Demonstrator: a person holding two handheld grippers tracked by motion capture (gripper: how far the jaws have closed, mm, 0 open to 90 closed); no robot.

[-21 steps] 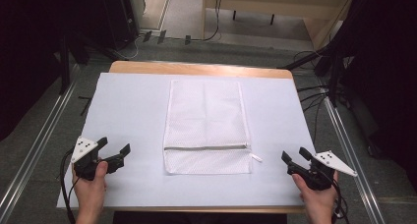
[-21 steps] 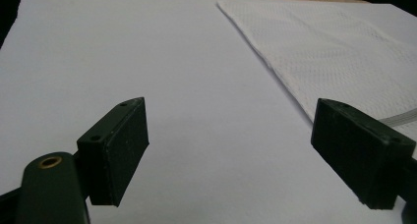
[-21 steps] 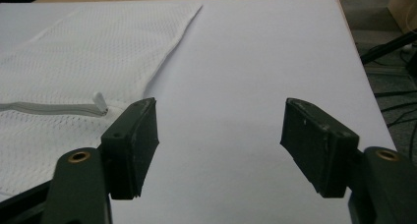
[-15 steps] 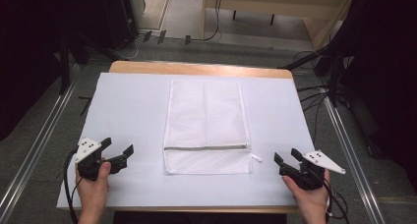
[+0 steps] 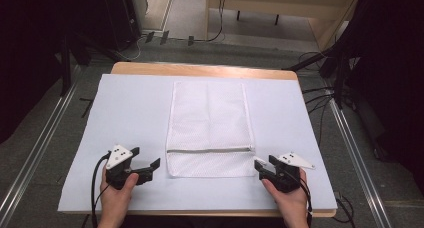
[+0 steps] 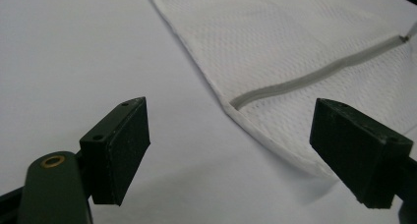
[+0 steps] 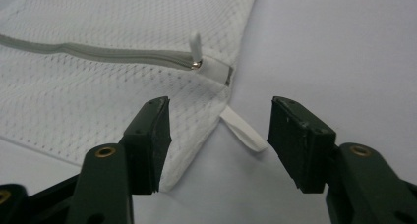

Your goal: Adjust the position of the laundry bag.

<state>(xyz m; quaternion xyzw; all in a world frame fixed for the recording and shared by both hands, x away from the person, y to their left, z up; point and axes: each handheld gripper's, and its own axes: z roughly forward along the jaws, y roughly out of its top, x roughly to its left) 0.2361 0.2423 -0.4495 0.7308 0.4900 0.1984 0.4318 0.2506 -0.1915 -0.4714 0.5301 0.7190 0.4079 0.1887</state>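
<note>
A white mesh laundry bag [image 5: 209, 128] lies flat in the middle of the table, with a grey zipper [image 5: 209, 149] across its near end. My left gripper [image 5: 150, 167] rests open just left of the bag's near left corner [image 6: 275, 135]. At the bag's near right corner, my right gripper [image 5: 261, 167] stands open. In the right gripper view its jaws straddle a small white loop tab [image 7: 243, 130], with the zipper pull [image 7: 196, 49] just beyond. Nothing is held.
A white sheet [image 5: 125, 113] covers the wooden table [image 5: 200, 69]. Metal rails [image 5: 35, 153] run along both sides of the table on the floor. Dark equipment and cables [image 5: 325, 93] stand at the far right.
My right gripper has moved left and forward, closing in on the bag's near right corner. The left gripper has shifted slightly right toward the bag's near left corner.
</note>
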